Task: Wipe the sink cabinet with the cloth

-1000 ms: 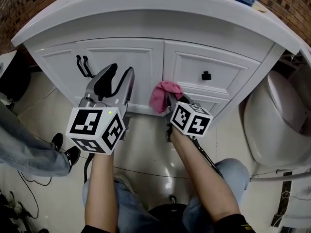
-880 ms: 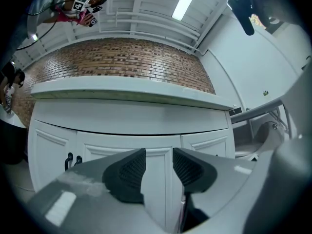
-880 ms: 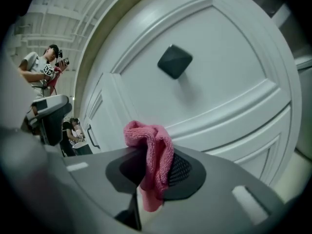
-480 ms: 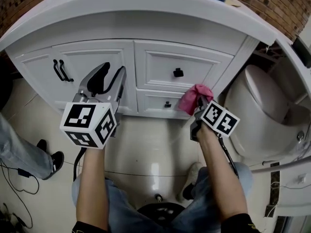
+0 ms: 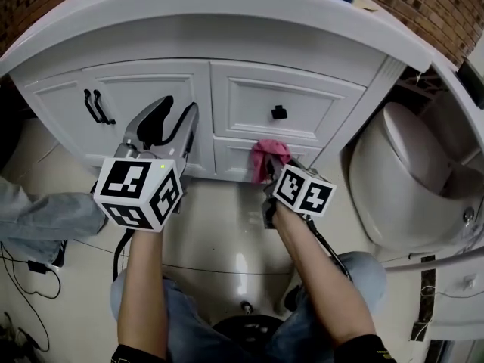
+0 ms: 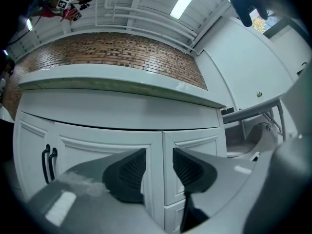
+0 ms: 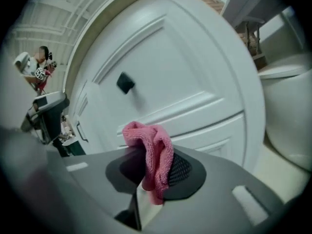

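1. Bathroom with a glossy tiled floor [image 5: 227, 240] and a brick wall [image 6: 122, 52]. A white sink cabinet [image 5: 151, 89] stands under a curved bench top [image 5: 227, 6], with a toilet [image 5: 401, 180] to the right.
2. The right hand-held gripper [image 5: 267, 163] is clamped on the pink cloth [image 5: 269, 150]. A wad sticks out past the tips, likely as the wiping pad.
3. The cloth sits at the lower drawer front [image 5: 231, 157], below the knob [image 5: 279, 113]. It looks to be touching, so the wipe is probably under way.
4. The left hand-held gripper [image 5: 178, 113] has its jaws narrowly parted and empty. It is held before the door, apart from the cloth, probably idle so it stays out of the wiping path.
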`<state>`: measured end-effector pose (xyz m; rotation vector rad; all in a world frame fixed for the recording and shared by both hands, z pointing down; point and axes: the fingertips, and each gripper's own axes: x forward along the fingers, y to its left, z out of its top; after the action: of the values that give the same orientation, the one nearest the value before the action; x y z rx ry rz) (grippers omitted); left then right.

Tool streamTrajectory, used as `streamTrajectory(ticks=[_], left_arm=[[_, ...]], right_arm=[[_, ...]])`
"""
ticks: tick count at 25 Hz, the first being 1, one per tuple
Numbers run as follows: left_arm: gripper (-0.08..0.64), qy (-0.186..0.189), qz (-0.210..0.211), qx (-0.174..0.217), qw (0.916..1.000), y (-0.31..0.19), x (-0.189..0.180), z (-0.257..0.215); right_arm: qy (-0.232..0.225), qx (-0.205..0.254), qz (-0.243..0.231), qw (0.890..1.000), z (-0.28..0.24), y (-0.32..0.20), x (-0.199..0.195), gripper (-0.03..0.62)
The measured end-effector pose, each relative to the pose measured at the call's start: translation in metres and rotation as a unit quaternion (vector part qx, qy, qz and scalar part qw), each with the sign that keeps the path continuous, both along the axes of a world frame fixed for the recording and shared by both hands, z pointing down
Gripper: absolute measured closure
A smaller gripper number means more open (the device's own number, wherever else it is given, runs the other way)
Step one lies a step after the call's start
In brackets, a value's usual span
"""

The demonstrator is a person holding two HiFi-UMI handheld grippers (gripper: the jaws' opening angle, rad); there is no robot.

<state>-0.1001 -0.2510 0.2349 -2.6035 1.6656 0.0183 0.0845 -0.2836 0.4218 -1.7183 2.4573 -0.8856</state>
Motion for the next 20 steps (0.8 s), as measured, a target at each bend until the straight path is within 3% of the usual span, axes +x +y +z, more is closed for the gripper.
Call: streamTrajectory(ticks=[3, 6, 9, 13, 20], left_arm=[[0.391, -0.010, -0.008, 0.002, 0.9999, 0.003, -0.009, 0.000], [0.391, -0.015, -0.014, -0.002, 0.9998, 0.007, -0.021, 0.002], [0.391, -0.024, -0.022, -0.007, 0.9995, 0.010, -0.036, 0.004], [0.391, -0.016, -0.030, -0.006, 0.9994, 0.013, -0.054, -0.001], [0.391, 0.000, -0.010, -0.007, 0.9999, 0.001, -0.030, 0.001]], right_arm=[[-0.033, -0.015, -0.065, 0.997, 0.012, 0.000, -0.075, 0.520], [-0.063, -0.013, -0.101, 0.993, 0.016, -0.004, -0.127, 0.522], [-0.038, -0.003, -0.123, 0.992, 0.018, -0.006, -0.153, 0.522], [0.001, -0.003, -0.103, 0.995, 0.024, -0.013, -0.140, 0.522], [0.010, -0.028, -0.026, 0.999, 0.023, -0.014, -0.045, 0.522]])
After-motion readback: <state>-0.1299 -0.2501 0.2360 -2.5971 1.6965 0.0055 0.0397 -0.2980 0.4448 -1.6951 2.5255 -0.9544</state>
